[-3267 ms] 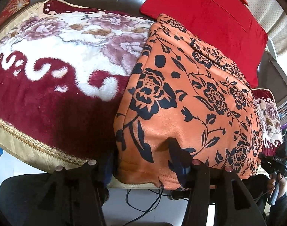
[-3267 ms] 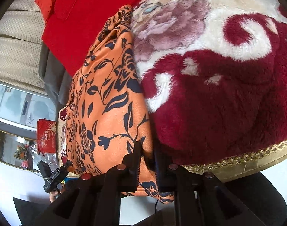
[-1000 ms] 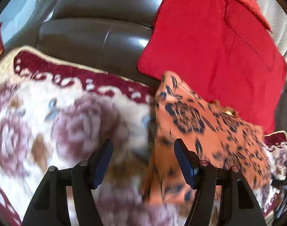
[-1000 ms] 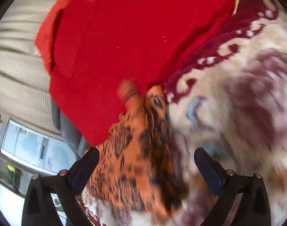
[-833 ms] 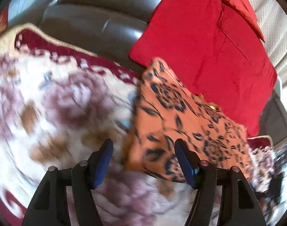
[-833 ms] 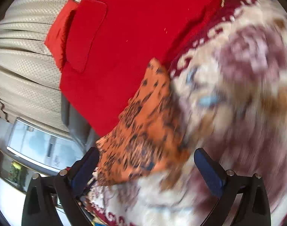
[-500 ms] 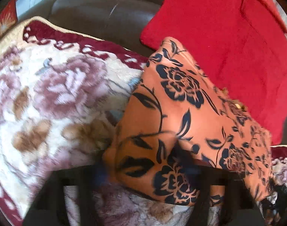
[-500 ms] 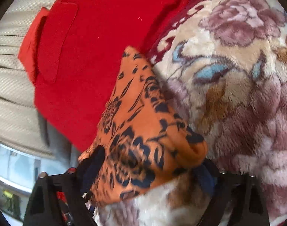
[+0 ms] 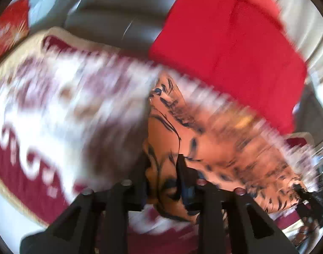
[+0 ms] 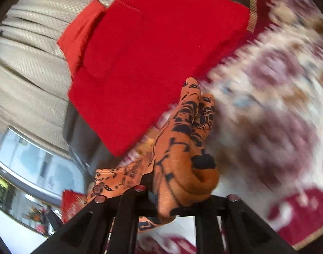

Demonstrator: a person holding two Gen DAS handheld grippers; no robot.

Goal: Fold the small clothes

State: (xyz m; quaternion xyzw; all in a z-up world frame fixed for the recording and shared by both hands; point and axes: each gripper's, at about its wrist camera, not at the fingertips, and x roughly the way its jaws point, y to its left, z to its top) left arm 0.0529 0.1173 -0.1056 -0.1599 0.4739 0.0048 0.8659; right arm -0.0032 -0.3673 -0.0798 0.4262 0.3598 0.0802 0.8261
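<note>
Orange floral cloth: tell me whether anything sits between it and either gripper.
Nothing visible does. The orange floral cloth is already bunched between the fingers of the left gripper, whose jaws are opening slightly, and of the right gripper, whose jaws are closing. The red cushion lies behind it, out of the way.

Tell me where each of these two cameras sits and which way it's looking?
Left wrist: on the left hand-held gripper, looking down along its fingers at the orange floral garment pinched between them.
Right wrist: on the right hand-held gripper, fingers closing on a bunched fold of that garment.
Shared: the garment, the red cushion and the floral blanket.
</note>
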